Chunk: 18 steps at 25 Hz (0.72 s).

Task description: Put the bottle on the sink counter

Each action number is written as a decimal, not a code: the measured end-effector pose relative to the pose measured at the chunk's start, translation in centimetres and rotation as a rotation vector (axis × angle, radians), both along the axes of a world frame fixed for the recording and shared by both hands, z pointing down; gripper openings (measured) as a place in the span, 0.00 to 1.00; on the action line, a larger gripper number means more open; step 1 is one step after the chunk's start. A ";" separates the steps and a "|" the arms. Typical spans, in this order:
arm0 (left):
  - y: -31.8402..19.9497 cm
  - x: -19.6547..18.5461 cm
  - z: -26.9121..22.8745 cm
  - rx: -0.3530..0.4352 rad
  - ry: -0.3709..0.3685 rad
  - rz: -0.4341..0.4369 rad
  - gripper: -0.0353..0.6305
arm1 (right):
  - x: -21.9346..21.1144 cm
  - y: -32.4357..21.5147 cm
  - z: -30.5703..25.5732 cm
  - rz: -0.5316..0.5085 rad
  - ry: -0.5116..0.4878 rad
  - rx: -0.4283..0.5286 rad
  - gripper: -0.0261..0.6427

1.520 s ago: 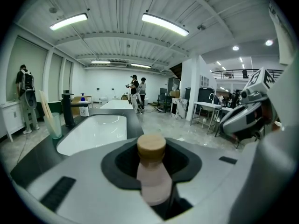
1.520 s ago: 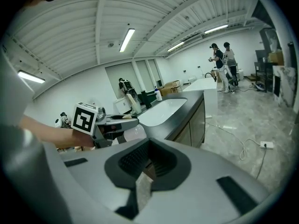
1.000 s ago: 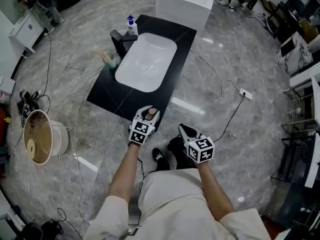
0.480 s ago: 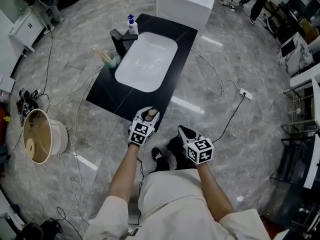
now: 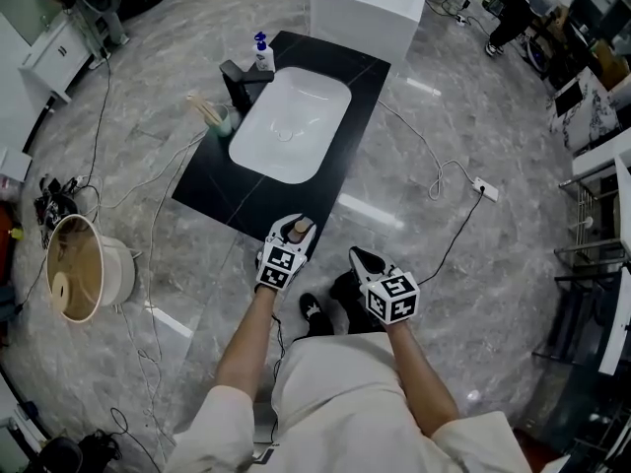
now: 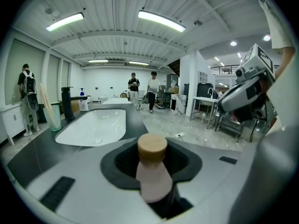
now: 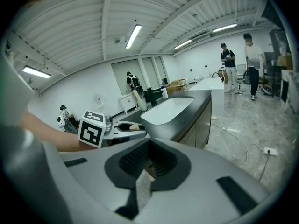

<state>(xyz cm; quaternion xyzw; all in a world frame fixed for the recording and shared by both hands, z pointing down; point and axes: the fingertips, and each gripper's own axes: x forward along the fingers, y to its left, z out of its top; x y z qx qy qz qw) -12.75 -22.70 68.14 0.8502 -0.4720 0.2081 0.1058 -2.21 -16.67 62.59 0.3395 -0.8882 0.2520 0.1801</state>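
jaws just opening slightly, left gripper point(image 5: 298, 228) grips bottle point(image 6: 152, 171) between them.

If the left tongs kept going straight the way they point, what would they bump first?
Probably the black counter, just short of the white basin; depth is hard to judge. The left tongs, just easing open a little, have the bottle between them.

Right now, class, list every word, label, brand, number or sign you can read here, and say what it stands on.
No text can be read in any view.
On the bottle: plain pink body, tan cap, no print shows.
On the pump bottle on the sink counter: any print is too small to read.
On the marker cube of the right gripper: black-and-white squares only, no letters or numbers.
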 end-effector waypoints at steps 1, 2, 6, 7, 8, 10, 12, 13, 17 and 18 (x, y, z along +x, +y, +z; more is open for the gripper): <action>-0.1 0.0 0.0 0.003 -0.009 -0.001 0.24 | 0.1 -0.1 0.0 0.001 0.002 0.002 0.05; -0.2 0.0 0.1 0.004 -0.017 -0.003 0.24 | 0.2 -0.3 -0.1 0.003 0.003 0.005 0.05; -0.2 -0.2 0.3 -0.018 -0.013 -0.018 0.24 | 0.1 -0.6 -0.5 0.010 -0.005 0.019 0.05; -0.2 -0.2 0.3 -0.020 -0.009 -0.020 0.24 | 0.0 -0.7 -0.6 0.010 -0.006 0.023 0.05; -0.3 -0.2 0.1 -0.020 -0.004 -0.022 0.24 | 0.0 -0.7 -0.7 0.009 -0.006 0.026 0.05; -0.5 -0.2 -0.3 -0.012 0.004 -0.026 0.25 | -0.1 -0.8 -0.7 0.006 -0.006 0.026 0.05; -0.7 -0.1 -0.9 -0.001 0.005 -0.028 0.25 | -0.3 -0.7 -0.6 0.003 -0.007 0.023 0.05; -0.7 -0.1 -1.0 -0.001 0.003 -0.027 0.27 | -0.4 -0.6 -0.6 0.001 -0.008 0.022 0.05; -0.7 -0.4 -1.8 0.009 -0.003 -0.039 0.31 | -0.7 -0.3 -0.6 -0.006 -0.010 0.025 0.05; -0.7 -0.5 -2.1 0.018 -0.002 -0.040 0.32 | -0.7 -0.3 -0.6 -0.006 -0.010 0.025 0.05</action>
